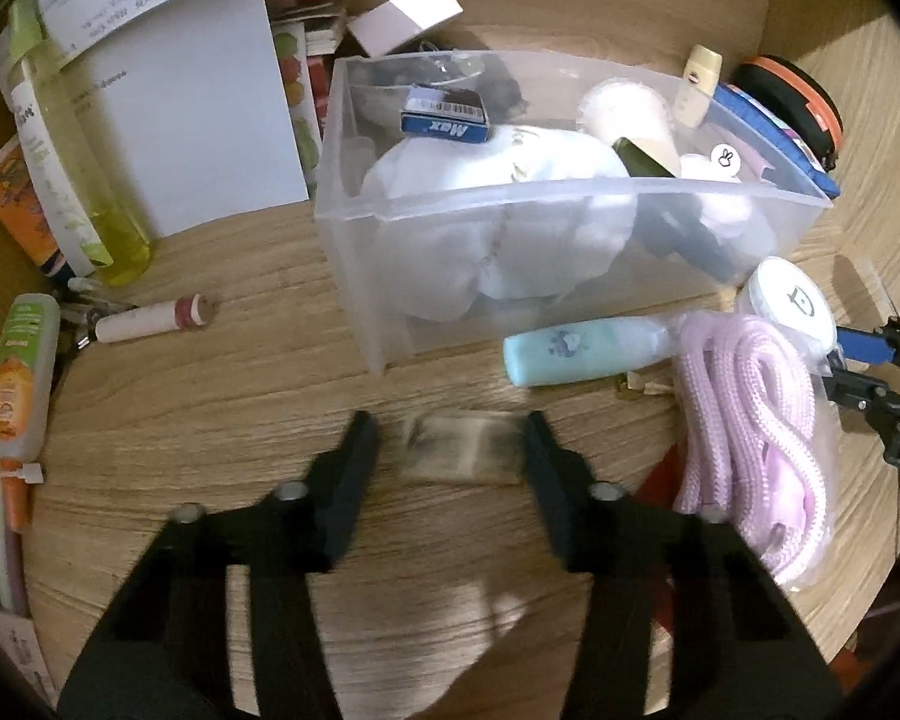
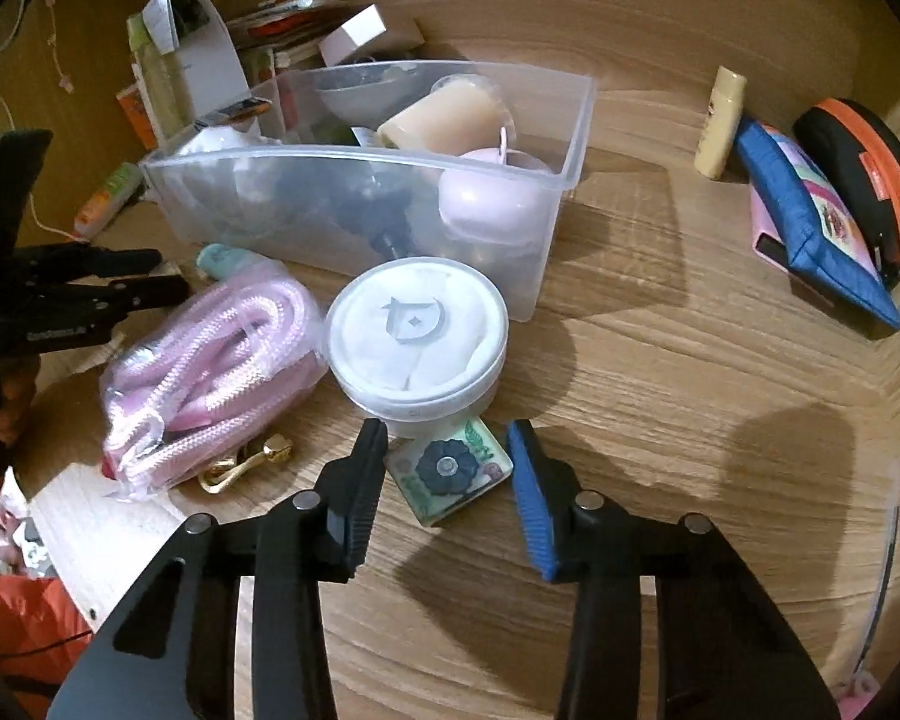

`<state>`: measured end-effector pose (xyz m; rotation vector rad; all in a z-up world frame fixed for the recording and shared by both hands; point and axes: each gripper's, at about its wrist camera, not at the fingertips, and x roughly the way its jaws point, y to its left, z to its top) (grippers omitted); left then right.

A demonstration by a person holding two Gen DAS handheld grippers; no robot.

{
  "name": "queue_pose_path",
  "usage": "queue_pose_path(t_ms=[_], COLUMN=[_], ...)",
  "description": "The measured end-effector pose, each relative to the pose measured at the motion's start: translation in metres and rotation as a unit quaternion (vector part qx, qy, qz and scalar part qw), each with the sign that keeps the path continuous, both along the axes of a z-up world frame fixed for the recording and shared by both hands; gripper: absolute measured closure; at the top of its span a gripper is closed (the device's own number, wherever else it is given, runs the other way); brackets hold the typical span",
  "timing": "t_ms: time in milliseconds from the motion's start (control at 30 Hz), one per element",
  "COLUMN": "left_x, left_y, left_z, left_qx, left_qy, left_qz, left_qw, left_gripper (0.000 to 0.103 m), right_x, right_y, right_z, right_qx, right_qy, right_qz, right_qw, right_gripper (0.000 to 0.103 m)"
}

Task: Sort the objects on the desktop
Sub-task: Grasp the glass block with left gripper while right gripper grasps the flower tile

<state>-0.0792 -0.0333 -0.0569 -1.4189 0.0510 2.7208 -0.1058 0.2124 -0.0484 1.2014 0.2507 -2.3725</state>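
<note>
A clear plastic bin [image 1: 570, 240] [image 2: 546, 264] on the wooden desk holds a white cloth [image 1: 498, 204], a blue Max box [image 1: 444, 114] and jars. My left gripper [image 1: 450, 450] is open around a small blurred clear packet [image 1: 462, 447] on the desk, not closed on it. My right gripper [image 2: 447, 474] is open with a square flower-patterned tile [image 2: 450, 471] between its fingers. A round white lidded container [image 2: 417, 330] [image 1: 789, 300] stands just beyond the tile. A bagged pink rope [image 2: 204, 378] [image 1: 756, 420] and a mint tube [image 1: 582, 351] lie beside the bin.
In the left wrist view, a yellow-green bottle [image 1: 72, 168], white papers [image 1: 192, 120], a lipstick-like tube [image 1: 156, 318] and an orange tube [image 1: 18, 378] lie at the left. In the right wrist view, a blue pouch [image 2: 810, 222], an orange-rimmed case [image 2: 864, 180] and a cream tube [image 2: 720, 120] lie at the far right.
</note>
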Motion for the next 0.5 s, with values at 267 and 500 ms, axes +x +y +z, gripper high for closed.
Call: queue_pose_path(t_ms=[267, 500], left_x=[0.015, 0.020], left_y=[-0.008, -0.008], left_z=[0.006, 0.030], left_qx=[0.004, 0.022], left_qy=[0.011, 0.045], left_qz=[0.012, 0.019], left_qw=[0.9999, 0.9986], left_gripper=[0.064, 0.064], right_x=[0.007, 0.010], right_y=[0.015, 0.015], right_z=[0.017, 0.046], right_qx=[-0.021, -0.040], right_qy=[0.018, 0.056], right_qz=[-0.027, -0.030], right_qw=[0.999, 0.997], right_gripper=[0.065, 0.065])
